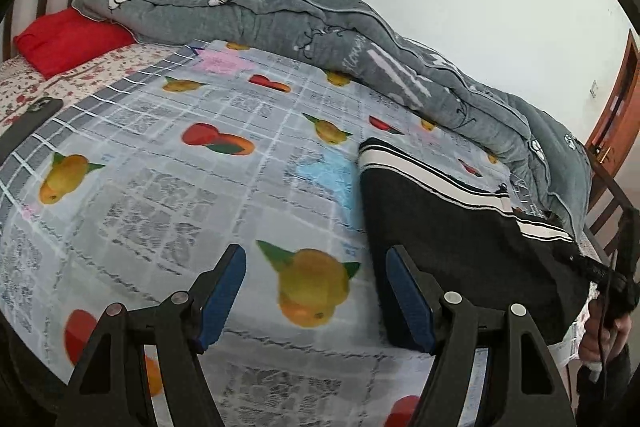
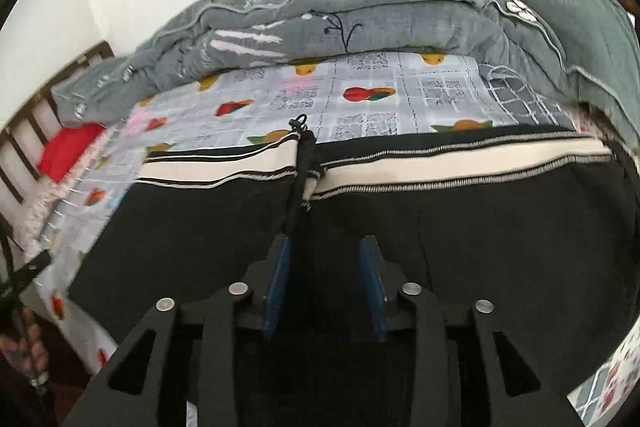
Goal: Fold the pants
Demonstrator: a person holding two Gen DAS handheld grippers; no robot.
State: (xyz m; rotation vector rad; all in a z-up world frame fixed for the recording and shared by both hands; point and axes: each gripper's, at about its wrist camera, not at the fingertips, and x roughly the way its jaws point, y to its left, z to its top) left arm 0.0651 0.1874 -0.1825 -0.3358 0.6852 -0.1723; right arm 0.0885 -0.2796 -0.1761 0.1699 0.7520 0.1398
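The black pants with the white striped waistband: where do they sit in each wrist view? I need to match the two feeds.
Left wrist: the pants lie at right, beside the open left gripper, waistband toward the quilt.
Right wrist: the pants fill the lower half across the frame, under the open right gripper.
Shared landmark: the grey quilt bunched along the bed's far edge.

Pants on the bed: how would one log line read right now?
pants: flat on bed sheet | left hand-held gripper: open, beside pants | right hand-held gripper: open, over pants
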